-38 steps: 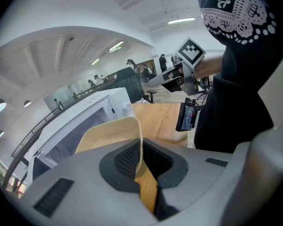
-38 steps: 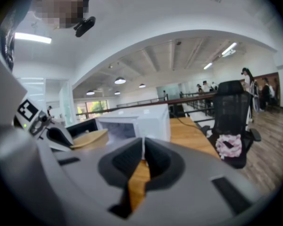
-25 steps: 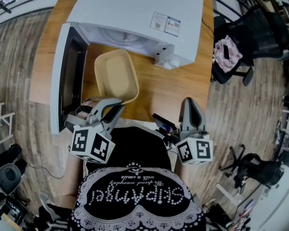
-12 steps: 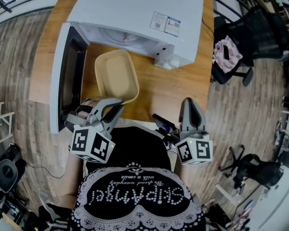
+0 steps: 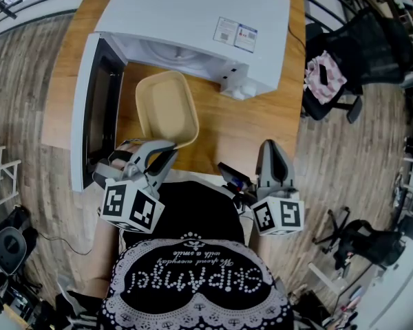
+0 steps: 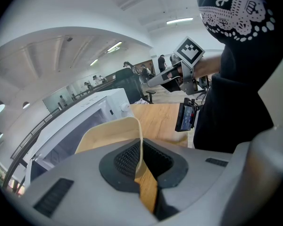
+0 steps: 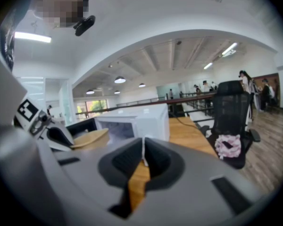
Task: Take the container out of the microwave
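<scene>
A beige, shallow container [image 5: 166,108] rests on the wooden table [image 5: 261,129], just outside the white microwave [image 5: 193,19], whose door [image 5: 89,108] stands swung open at the left. My left gripper [image 5: 158,151] is shut on the container's near rim. In the left gripper view the thin rim [image 6: 140,140] runs between the ribbed pads of that gripper [image 6: 141,161]. My right gripper [image 5: 272,150] hovers over the table's front edge, to the right of the container, shut with nothing in it. In the right gripper view its jaws [image 7: 142,161] meet, facing the microwave [image 7: 141,121].
A black office chair [image 5: 344,60] with a pink cloth on it stands to the right of the table. A small dark screen [image 5: 234,177] is mounted beside the right gripper. Wood plank floor surrounds the table; clutter and another chair sit at the lower right.
</scene>
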A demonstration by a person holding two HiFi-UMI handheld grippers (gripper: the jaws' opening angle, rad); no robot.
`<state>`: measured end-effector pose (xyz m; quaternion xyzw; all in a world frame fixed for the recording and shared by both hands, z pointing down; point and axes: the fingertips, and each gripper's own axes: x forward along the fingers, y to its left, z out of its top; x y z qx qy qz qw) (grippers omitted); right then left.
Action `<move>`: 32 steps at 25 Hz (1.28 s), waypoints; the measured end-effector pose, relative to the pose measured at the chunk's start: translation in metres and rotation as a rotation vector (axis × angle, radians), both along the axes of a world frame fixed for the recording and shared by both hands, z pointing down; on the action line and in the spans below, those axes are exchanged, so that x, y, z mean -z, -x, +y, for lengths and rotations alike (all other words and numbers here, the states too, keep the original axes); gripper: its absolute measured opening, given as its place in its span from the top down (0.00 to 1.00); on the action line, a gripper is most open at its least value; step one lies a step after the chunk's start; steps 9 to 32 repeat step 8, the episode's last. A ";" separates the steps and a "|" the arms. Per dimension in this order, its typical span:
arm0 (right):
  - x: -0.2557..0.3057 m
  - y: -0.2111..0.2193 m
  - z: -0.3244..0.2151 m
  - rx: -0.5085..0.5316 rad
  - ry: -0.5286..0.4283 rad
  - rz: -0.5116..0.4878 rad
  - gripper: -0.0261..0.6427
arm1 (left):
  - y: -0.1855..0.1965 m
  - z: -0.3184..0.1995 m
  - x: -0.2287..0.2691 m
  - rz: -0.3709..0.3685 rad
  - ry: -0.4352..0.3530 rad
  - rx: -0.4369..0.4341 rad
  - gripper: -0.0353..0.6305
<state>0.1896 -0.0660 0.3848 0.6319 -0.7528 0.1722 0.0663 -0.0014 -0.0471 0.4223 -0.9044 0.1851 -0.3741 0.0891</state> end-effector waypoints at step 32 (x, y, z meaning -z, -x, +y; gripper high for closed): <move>-0.001 -0.001 -0.001 -0.002 0.000 -0.003 0.90 | -0.002 -0.001 -0.001 0.003 0.000 -0.004 0.89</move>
